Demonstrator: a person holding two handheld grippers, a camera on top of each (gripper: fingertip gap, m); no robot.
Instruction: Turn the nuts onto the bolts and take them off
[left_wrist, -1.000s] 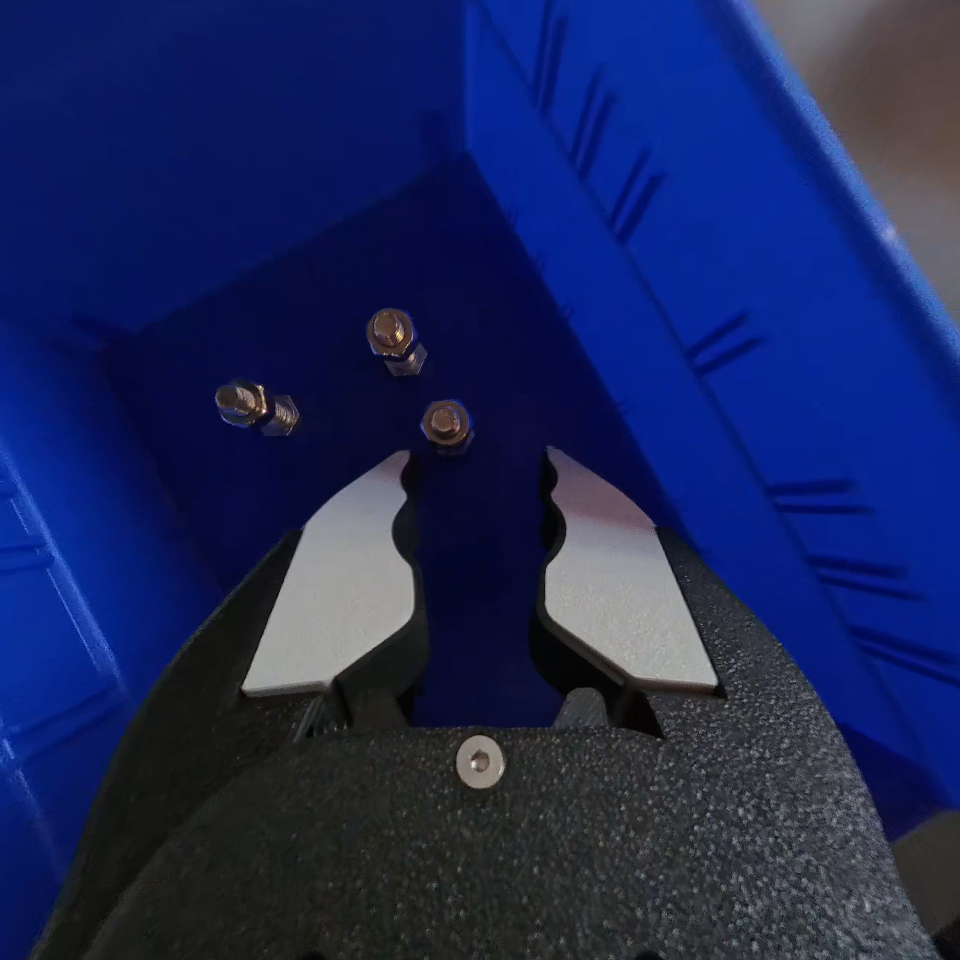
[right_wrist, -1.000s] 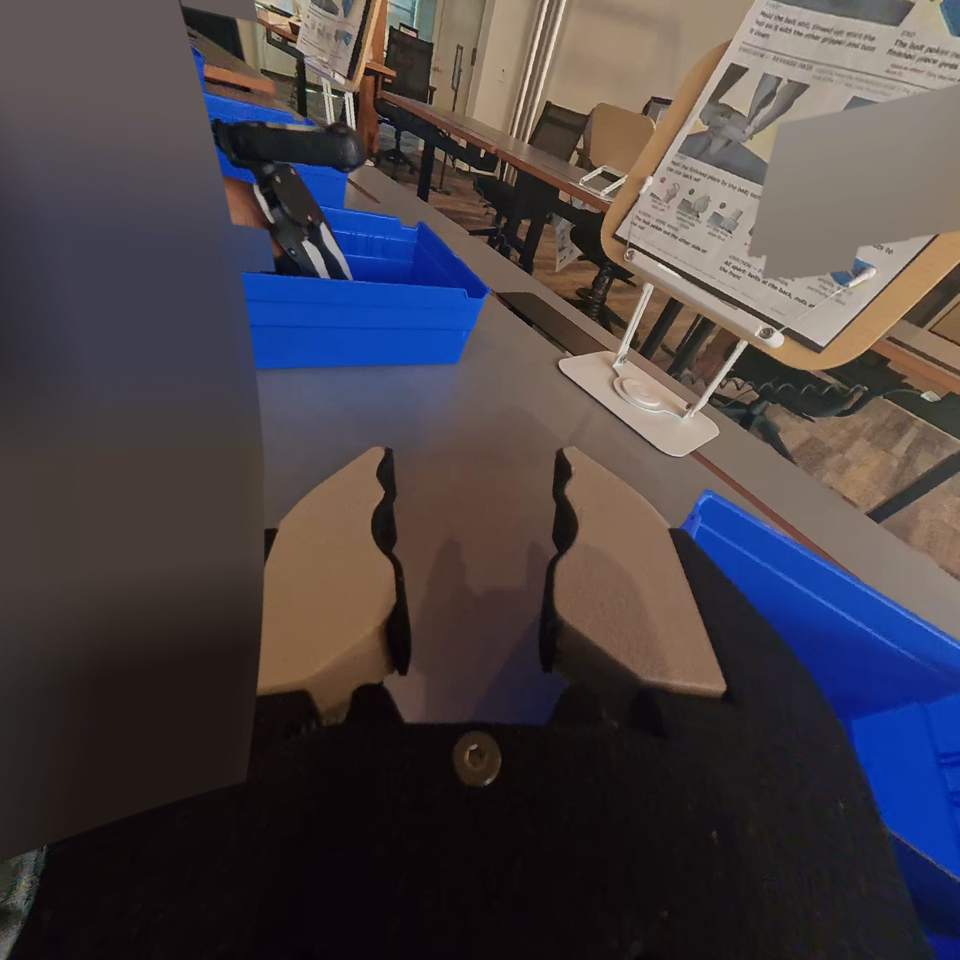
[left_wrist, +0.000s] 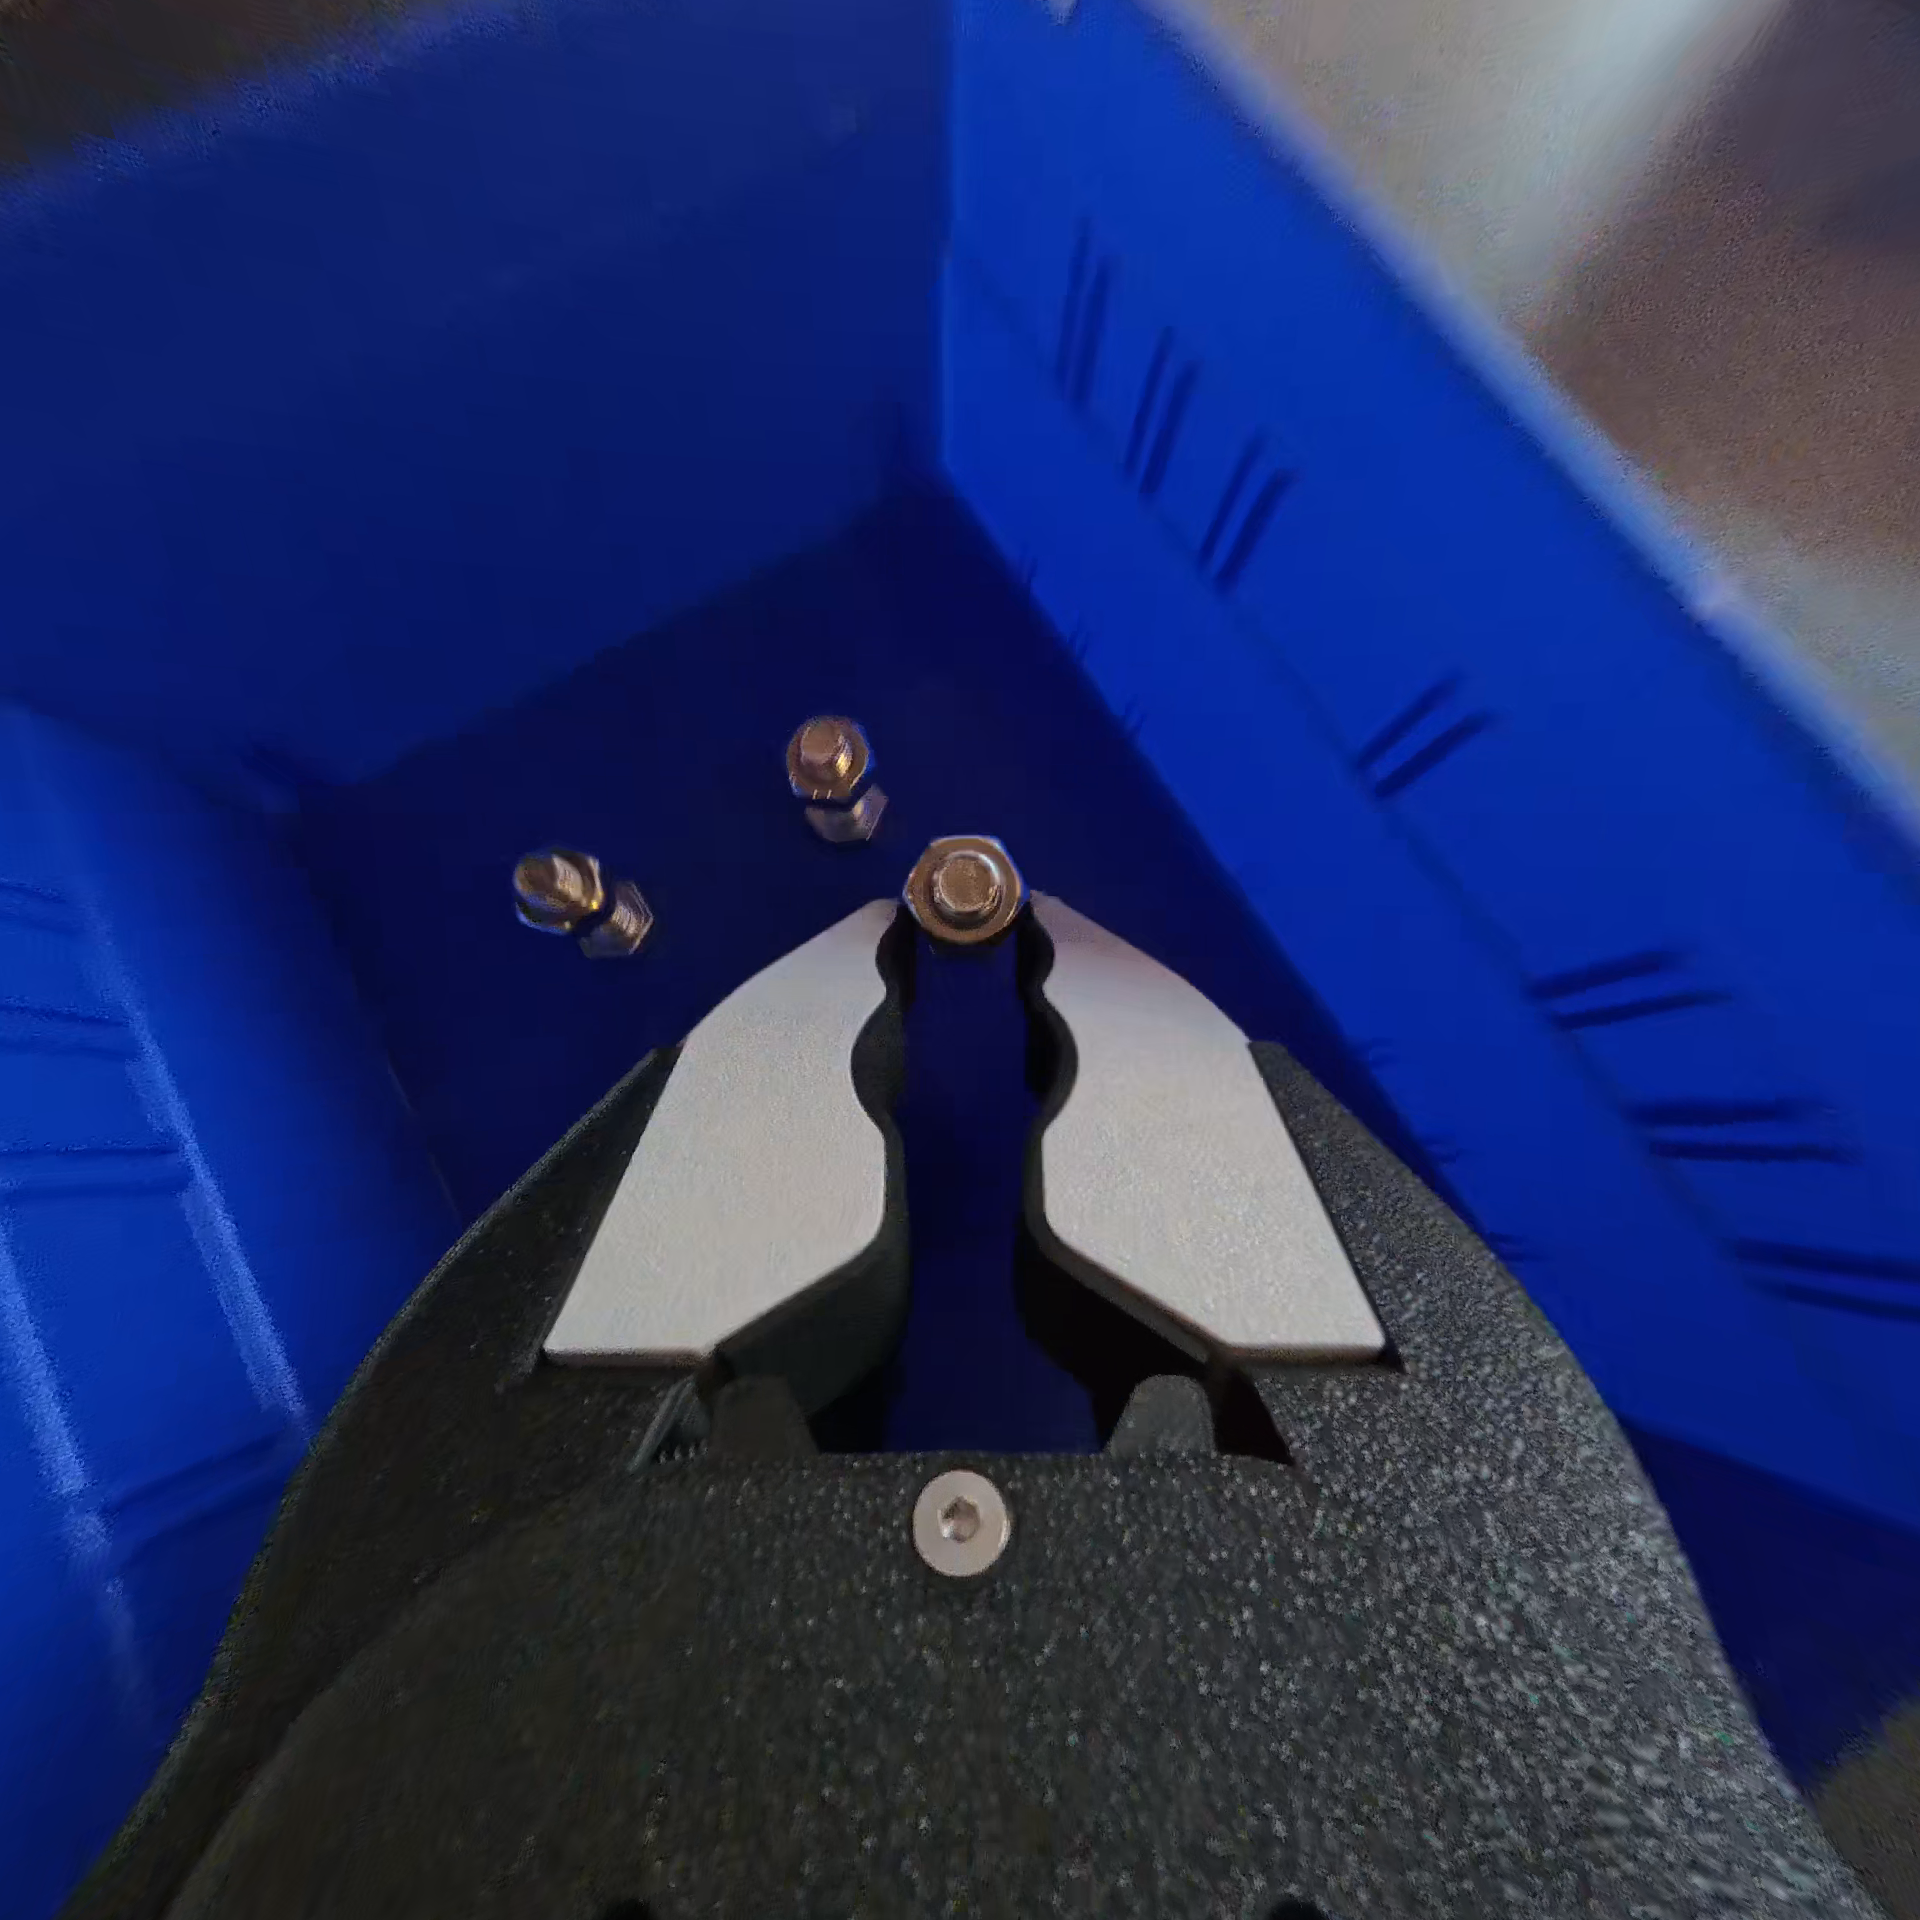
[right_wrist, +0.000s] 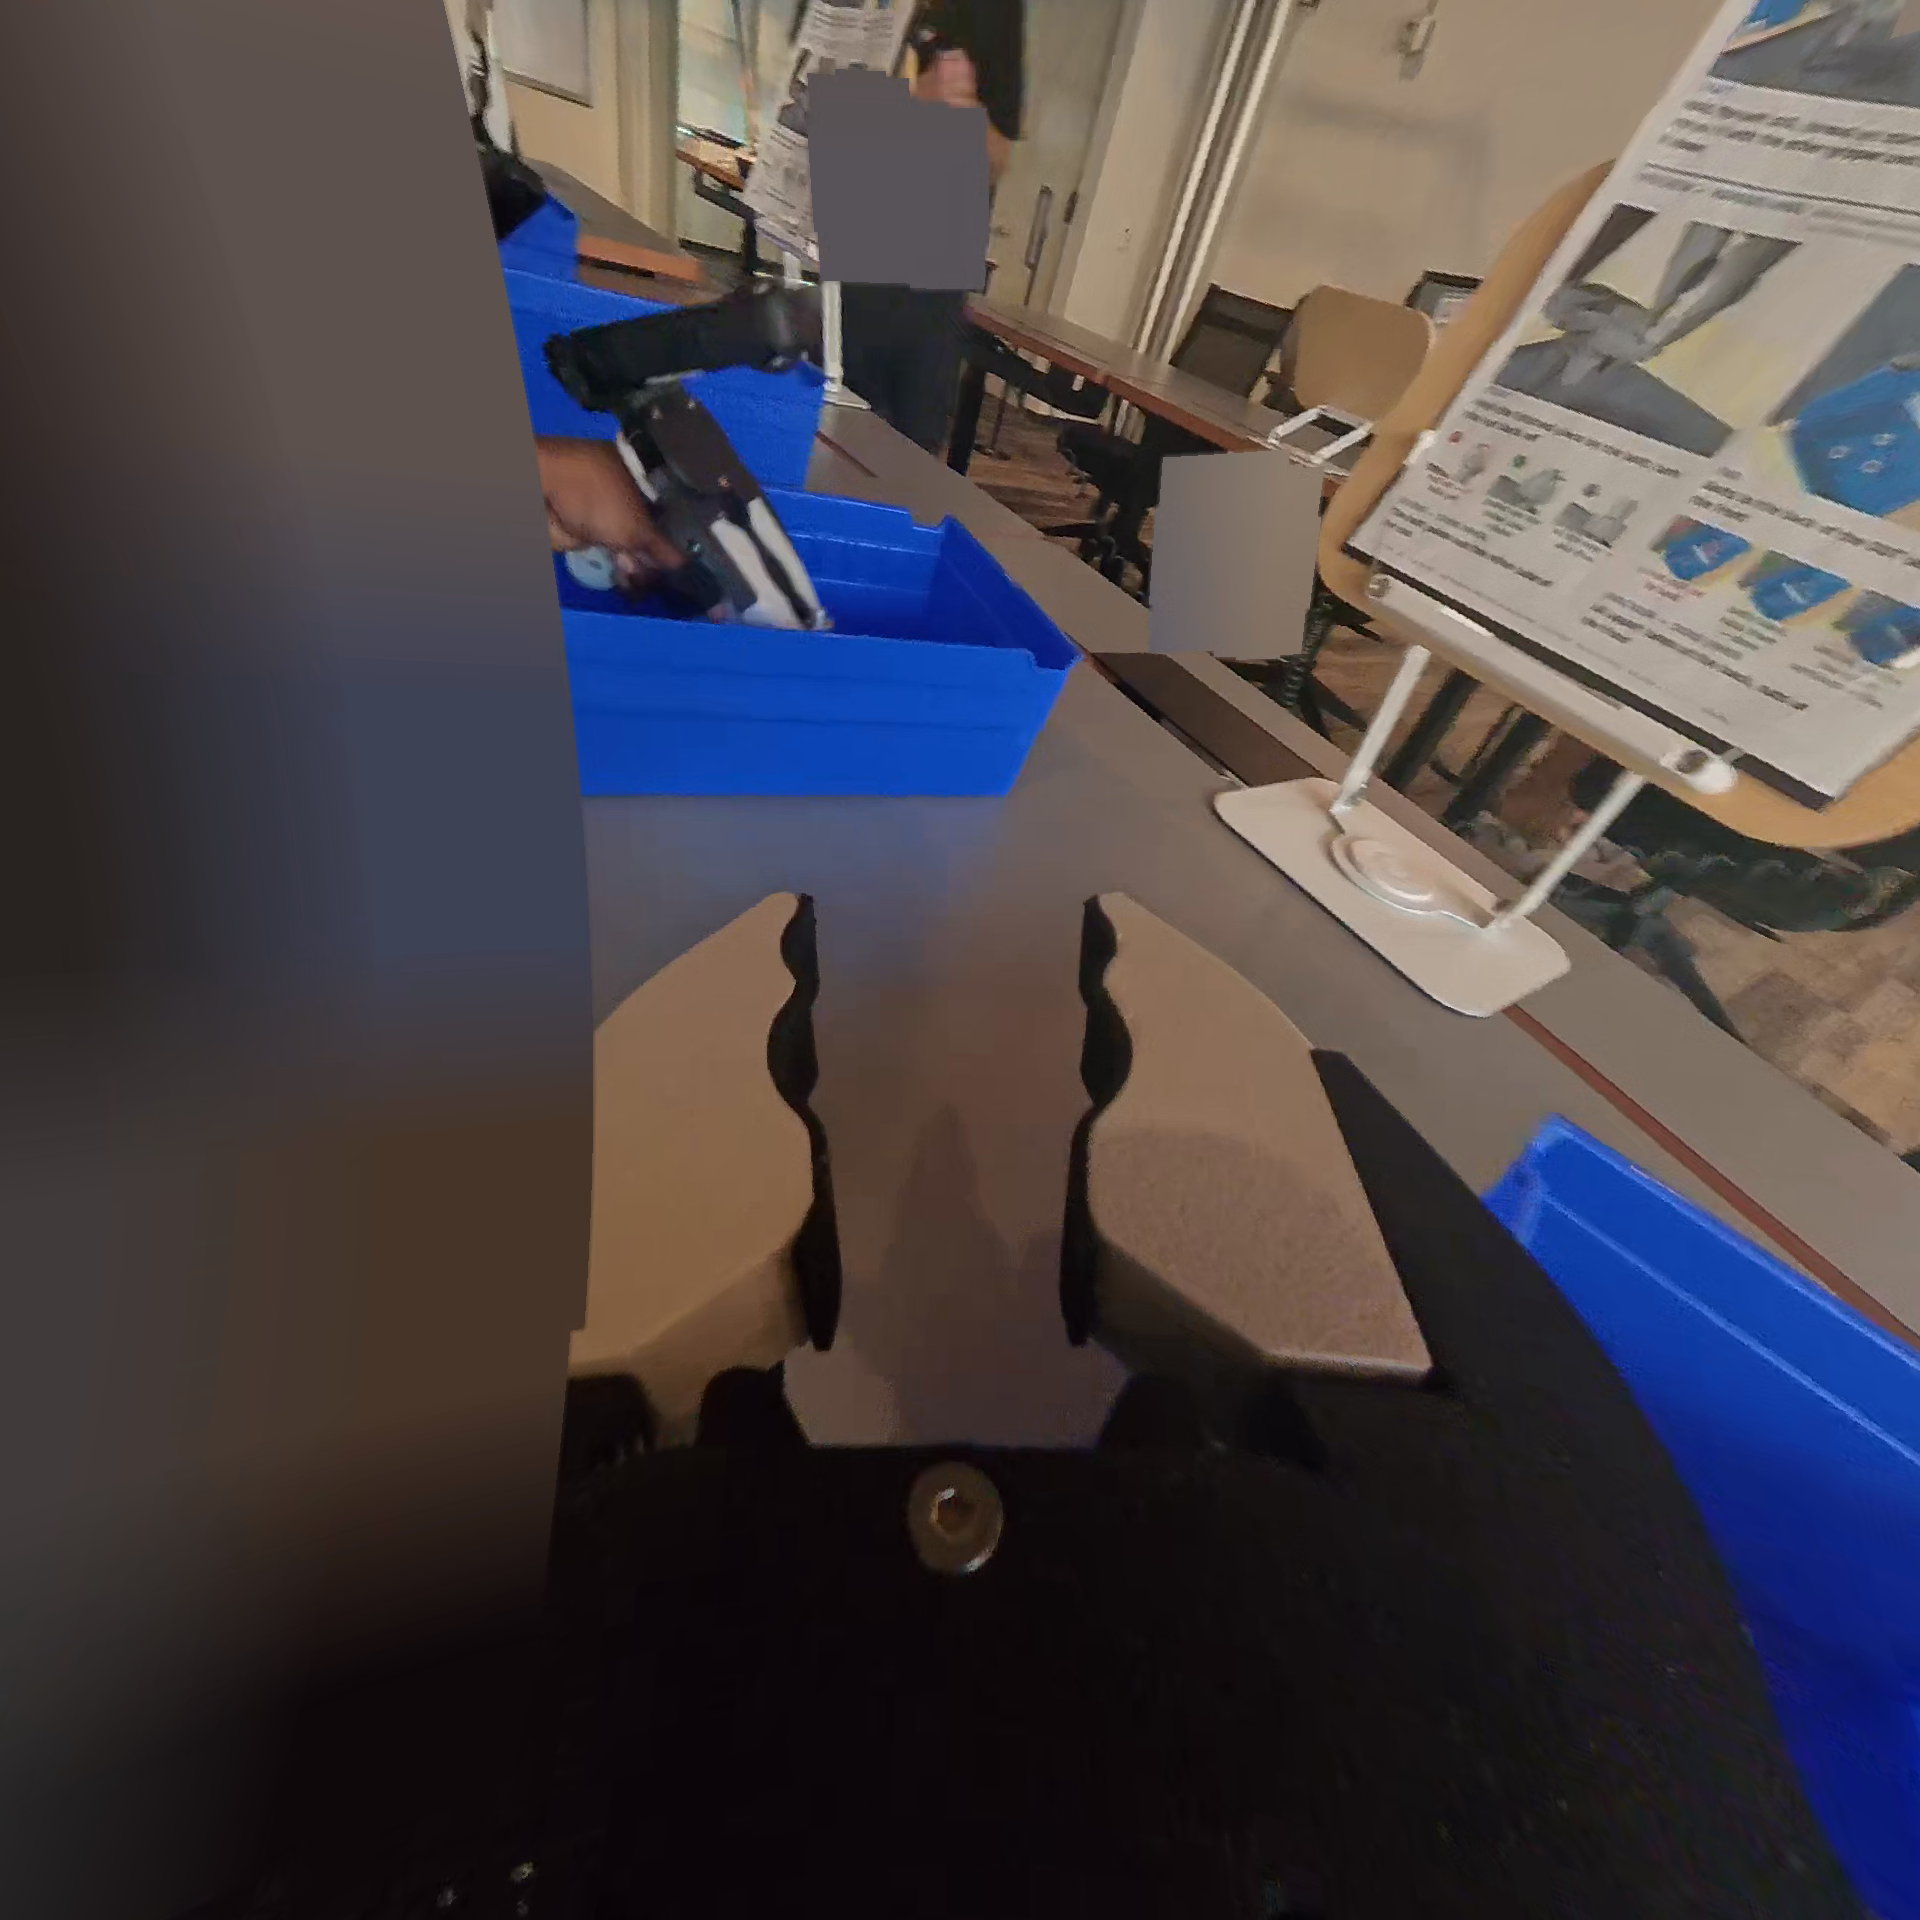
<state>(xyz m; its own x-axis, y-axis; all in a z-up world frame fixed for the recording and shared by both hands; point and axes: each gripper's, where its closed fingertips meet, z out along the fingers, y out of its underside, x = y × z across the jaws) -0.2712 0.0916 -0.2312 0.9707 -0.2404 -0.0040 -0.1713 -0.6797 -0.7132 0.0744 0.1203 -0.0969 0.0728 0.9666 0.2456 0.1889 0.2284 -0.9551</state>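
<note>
Three bolts in my blue bin (left_wrist: 1351, 520), each with its nut on; unscrewing not yet begun, by my read. Left tongs (left_wrist: 964, 920) pinch the nearest bolt (left_wrist: 961, 894) at centre frame. Two others (left_wrist: 831, 769) (left_wrist: 571, 899) wait upper left. Right tongs (right_wrist: 945, 914) gape empty over the table (right_wrist: 1039, 810).

A printed sheet (right_wrist: 1704, 416) with pictures and lines of writing is standing on a white stand (right_wrist: 1392, 904) on the worktop (right_wrist: 1039, 831). A second printed sheet (right_wrist: 790, 156) is showing farther back, possibly of the same kind, too blurred to tell. Nothing in the left wrist view is bearing writing.
</note>
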